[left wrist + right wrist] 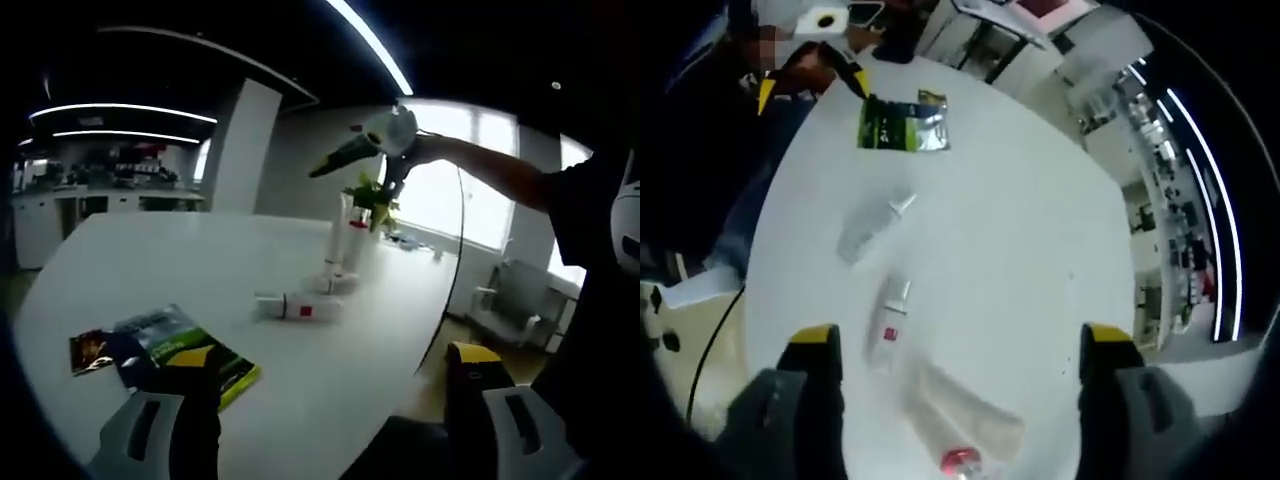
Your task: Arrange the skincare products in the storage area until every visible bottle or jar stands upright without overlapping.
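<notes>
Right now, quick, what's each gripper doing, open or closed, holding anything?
Left gripper: jaws open, nothing between them, low over the table.
Right gripper: jaws open, empty, above the lying bottles.

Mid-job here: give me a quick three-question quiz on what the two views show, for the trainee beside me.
1. True or false: the right claw is shut on a bottle.
2. What lies on the table nearest the left claw? A) green booklet B) towel C) bowl
3. Fill in: the red-labelled bottle is ____ (upright or lying).
Key: 1 false, it is open and empty; 2 A; 3 lying.
</notes>
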Action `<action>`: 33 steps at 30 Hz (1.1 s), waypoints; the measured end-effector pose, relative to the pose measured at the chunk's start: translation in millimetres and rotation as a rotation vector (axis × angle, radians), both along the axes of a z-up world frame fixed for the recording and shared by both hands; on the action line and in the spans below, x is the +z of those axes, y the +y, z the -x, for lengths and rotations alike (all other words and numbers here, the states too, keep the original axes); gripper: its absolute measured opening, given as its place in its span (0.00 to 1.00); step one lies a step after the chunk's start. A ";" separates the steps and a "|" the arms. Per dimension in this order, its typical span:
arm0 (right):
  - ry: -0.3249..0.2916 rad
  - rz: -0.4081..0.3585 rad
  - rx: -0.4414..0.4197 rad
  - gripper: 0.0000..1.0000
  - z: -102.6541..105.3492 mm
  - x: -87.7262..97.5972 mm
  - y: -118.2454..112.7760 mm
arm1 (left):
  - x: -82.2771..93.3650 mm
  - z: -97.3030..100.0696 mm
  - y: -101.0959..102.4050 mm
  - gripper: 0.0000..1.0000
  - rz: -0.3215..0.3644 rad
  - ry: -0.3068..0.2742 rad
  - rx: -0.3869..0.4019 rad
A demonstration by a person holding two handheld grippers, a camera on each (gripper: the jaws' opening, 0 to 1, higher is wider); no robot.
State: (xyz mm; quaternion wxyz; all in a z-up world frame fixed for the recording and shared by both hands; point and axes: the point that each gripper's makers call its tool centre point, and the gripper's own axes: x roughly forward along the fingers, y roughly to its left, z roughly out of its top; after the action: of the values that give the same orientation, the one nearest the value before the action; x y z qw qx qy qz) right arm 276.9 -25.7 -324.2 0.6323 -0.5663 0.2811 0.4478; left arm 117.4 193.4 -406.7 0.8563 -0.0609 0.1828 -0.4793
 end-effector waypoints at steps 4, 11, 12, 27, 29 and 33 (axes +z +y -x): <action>0.002 -0.006 -0.006 0.99 -3.2 -1.8 2.7 | -1.2 0.1 0.7 0.96 0.000 0.003 0.003; 0.019 -0.006 -0.003 0.99 -2.9 -10.4 8.3 | -0.2 1.5 2.0 0.96 0.003 0.001 0.006; 0.019 -0.008 -0.004 0.99 -3.7 -11.7 9.4 | -0.5 1.2 2.6 0.96 0.001 0.000 0.008; 0.088 -0.004 -0.039 0.86 -0.6 -40.1 22.4 | -0.5 0.8 11.4 0.96 0.001 0.001 0.026; 0.102 -0.017 -0.051 0.82 1.3 -42.3 25.1 | -0.2 0.9 12.3 0.96 -0.003 0.000 0.026; 0.114 -0.004 -0.052 0.70 3.5 -44.1 25.4 | 1.1 0.1 15.0 0.96 -0.001 -0.003 0.032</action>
State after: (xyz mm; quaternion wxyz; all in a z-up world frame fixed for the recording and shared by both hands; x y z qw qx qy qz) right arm 273.3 -0.3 -368.2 0.6280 -0.5309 0.3304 0.4632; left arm 117.3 208.5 -405.6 0.8642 -0.0628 0.1806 -0.4654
